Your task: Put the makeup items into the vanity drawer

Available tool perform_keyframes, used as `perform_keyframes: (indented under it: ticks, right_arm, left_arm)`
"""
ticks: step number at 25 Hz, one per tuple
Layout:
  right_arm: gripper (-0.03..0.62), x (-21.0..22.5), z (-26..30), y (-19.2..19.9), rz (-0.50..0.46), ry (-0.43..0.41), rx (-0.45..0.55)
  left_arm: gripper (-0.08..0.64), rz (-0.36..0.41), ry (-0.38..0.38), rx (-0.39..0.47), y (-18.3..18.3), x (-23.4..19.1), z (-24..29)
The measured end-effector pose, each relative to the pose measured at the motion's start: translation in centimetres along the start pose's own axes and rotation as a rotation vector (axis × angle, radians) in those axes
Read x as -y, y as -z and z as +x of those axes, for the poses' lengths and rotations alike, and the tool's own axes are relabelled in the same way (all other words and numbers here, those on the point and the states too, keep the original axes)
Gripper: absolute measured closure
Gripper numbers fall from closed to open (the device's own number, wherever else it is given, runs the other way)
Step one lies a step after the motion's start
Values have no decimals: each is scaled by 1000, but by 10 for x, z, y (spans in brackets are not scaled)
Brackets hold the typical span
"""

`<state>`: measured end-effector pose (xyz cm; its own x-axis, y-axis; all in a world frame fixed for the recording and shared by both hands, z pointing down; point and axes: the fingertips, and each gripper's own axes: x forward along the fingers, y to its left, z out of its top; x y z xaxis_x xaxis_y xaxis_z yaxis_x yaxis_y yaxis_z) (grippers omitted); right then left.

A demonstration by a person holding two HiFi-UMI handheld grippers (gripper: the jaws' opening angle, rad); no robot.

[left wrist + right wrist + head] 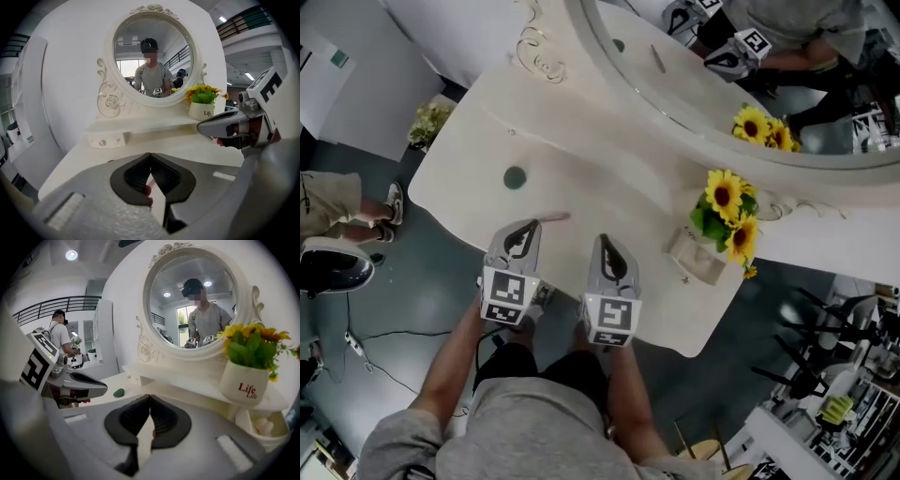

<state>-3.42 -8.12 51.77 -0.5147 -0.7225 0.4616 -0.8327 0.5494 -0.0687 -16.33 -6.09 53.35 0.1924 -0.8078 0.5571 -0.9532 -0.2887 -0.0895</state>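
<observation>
A thin pink makeup stick (553, 217) lies on the white vanity top (609, 178), right at the tip of my left gripper (529, 226). In the left gripper view the jaws (150, 154) are shut, and the pink stick (148, 189) shows through the gap under them. A round green makeup item (515, 176) sits further left; it also shows in the right gripper view (119, 392). My right gripper (607, 241) hovers beside the left one, shut on nothing (150, 396). The small drawer with a crystal knob (105, 139) under the mirror is closed.
An oval mirror (722, 75) stands at the back. A white pot of sunflowers (722, 225) and a clear box (698, 258) stand at the right. A person's legs (356, 202) are on the floor to the left. The table's front edge is just under both grippers.
</observation>
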Motion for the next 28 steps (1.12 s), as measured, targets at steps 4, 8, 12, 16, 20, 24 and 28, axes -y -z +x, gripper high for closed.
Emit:
perform_keyframes:
  ticks: [4, 8, 12, 16, 20, 24, 28]
  right_arm:
    - [586, 1, 10, 17, 17, 2, -20]
    - [586, 2, 14, 28, 36, 11, -33]
    - [586, 4, 16, 31, 50, 25, -38]
    - [586, 2, 19, 32, 58, 19, -46]
    - [586, 5, 22, 35, 70, 22, -51]
    - [586, 8, 24, 38, 74, 27, -54]
    - [586, 12, 23, 39, 79, 33, -56]
  left_arm:
    - [549, 16, 23, -23, 15, 1, 16]
    - [549, 35, 37, -73, 29, 1, 25]
    - [437, 77, 107, -143, 41, 8, 35]
    - [347, 120, 187, -181, 48, 17, 45]
    - [319, 160, 216, -198, 54, 22, 54]
    - [318, 182, 213, -216, 61, 21, 59]
    - [331, 175, 200, -255, 71, 18, 63]
